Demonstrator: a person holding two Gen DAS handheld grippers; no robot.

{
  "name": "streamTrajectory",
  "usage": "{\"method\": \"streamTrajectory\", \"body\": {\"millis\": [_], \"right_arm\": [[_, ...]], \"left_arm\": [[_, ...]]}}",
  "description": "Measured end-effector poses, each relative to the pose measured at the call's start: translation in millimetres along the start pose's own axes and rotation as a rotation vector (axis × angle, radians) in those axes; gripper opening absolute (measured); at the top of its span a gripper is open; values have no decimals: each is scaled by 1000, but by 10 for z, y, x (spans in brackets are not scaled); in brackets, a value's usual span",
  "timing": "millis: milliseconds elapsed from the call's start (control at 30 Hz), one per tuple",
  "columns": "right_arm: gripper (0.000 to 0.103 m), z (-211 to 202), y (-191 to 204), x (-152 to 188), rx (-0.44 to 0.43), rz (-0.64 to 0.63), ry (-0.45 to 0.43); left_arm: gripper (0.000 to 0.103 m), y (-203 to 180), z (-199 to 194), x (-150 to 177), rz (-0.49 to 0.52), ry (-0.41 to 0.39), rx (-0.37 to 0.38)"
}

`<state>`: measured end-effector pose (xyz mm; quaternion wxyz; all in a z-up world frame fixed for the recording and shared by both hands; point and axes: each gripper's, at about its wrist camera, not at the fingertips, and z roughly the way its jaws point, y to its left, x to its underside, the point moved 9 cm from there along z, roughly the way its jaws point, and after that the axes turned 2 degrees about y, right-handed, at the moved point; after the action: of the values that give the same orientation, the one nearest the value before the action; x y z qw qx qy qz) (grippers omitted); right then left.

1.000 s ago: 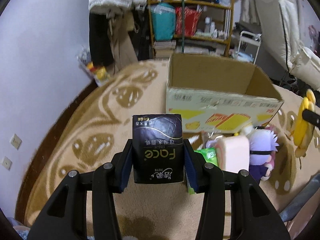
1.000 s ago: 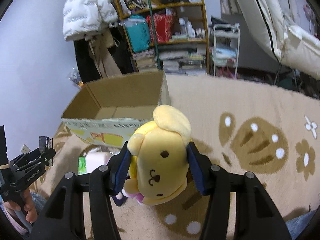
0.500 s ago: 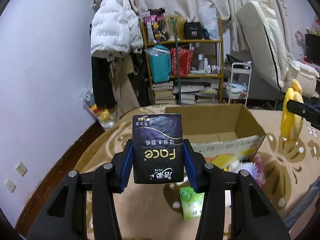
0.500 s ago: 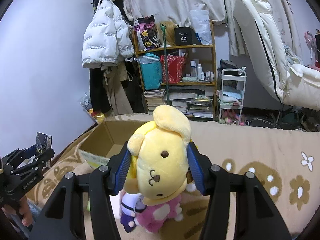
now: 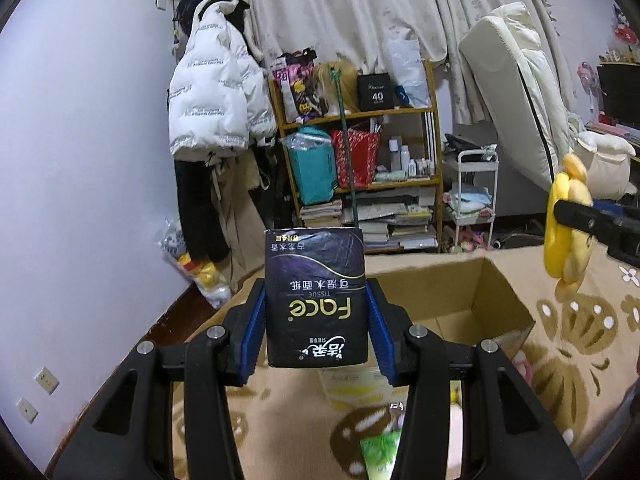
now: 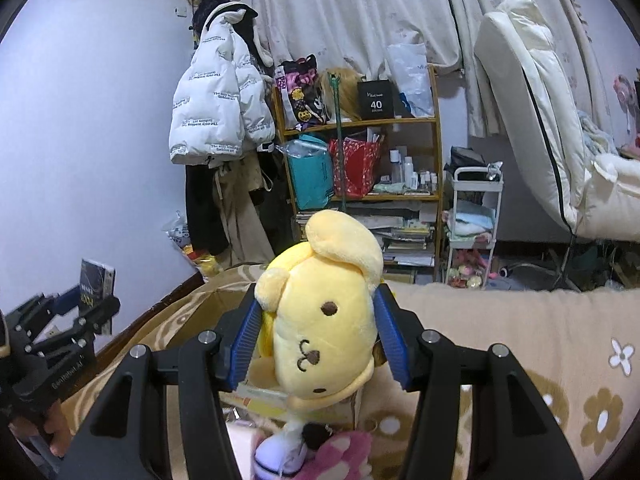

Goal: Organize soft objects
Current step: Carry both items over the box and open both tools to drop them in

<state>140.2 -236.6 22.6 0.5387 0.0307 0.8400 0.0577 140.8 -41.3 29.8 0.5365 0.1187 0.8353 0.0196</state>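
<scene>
My left gripper (image 5: 316,332) is shut on a black tissue pack (image 5: 316,296) printed "Face", held upright in the air. My right gripper (image 6: 318,342) is shut on a yellow dog plush (image 6: 324,320), also lifted; it shows at the right edge of the left wrist view (image 5: 566,224). An open cardboard box (image 5: 480,304) stands on the rug below and beyond both grippers. The left gripper with the pack shows at the left of the right wrist view (image 6: 76,312).
A beige patterned rug (image 6: 520,332) covers the floor. A green packet (image 5: 380,448) and a purple and pink plush (image 6: 316,456) lie in front of the box. A cluttered wooden shelf (image 5: 360,152), hanging white jacket (image 5: 212,96) and white cart (image 6: 474,216) stand behind.
Both grippers have risen with their loads and tilted up. The box and floor items have dropped lower in both views, and more of the back wall and curtain shows.
</scene>
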Motion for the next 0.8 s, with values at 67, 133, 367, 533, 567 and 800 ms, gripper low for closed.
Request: {"method": "streamTrajectory", "body": {"millis": [67, 133, 367, 533, 567, 800], "right_arm": [[58, 68, 9, -24, -1, -7, -1], [58, 124, 23, -42, -4, -5, -2], [59, 338, 124, 1, -11, -34, -2], [59, 567, 153, 151, -27, -33, 33], [59, 589, 148, 192, -29, -31, 40], [59, 750, 58, 325, -46, -14, 58]], "left_arm": [[45, -33, 85, -48, -4, 0, 15], [45, -56, 172, -72, -9, 1, 23], [45, -98, 484, 43, -47, 34, 47], [45, -94, 677, 155, -82, 63, 64], [45, -99, 705, 170, -84, 65, 67], [45, -154, 906, 274, -63, 108, 78]]}}
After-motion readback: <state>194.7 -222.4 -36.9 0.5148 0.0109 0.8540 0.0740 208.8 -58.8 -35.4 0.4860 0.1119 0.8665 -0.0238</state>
